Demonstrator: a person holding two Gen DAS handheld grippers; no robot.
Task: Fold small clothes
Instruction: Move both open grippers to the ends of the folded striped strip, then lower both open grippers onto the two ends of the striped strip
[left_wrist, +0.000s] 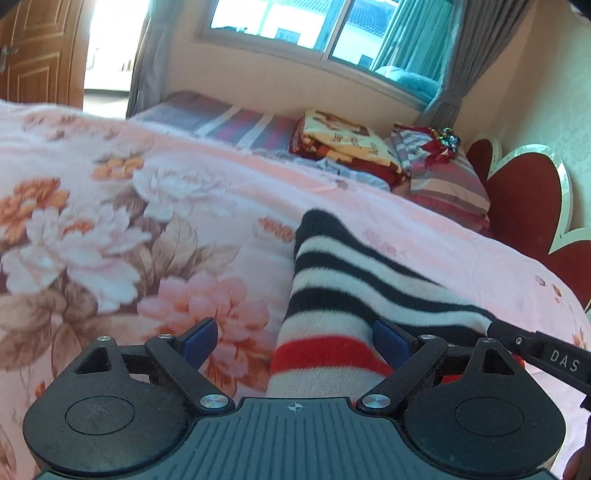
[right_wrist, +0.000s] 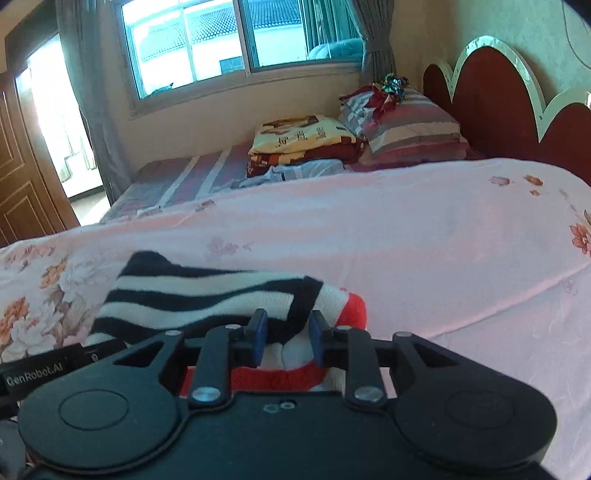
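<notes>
A fluffy sock (left_wrist: 343, 280) striped black, white and red lies on the pink floral blanket (left_wrist: 147, 221). My left gripper (left_wrist: 295, 339) is open wide over the sock's red-banded end; the fabric sits between its blue pads, near the right one, ungripped. In the right wrist view the sock (right_wrist: 192, 295) is doubled over, its black-striped part lying across the red toe. My right gripper (right_wrist: 286, 332) is nearly closed, and black sock fabric fills the narrow gap between its blue pads.
Beyond the blanket (right_wrist: 406, 240) are a folded yellow and red blanket (right_wrist: 303, 140), striped pillows (right_wrist: 406, 125) and a red scalloped headboard (right_wrist: 487, 99). A window is on the far wall and a wooden door (right_wrist: 22, 177) stands at the left.
</notes>
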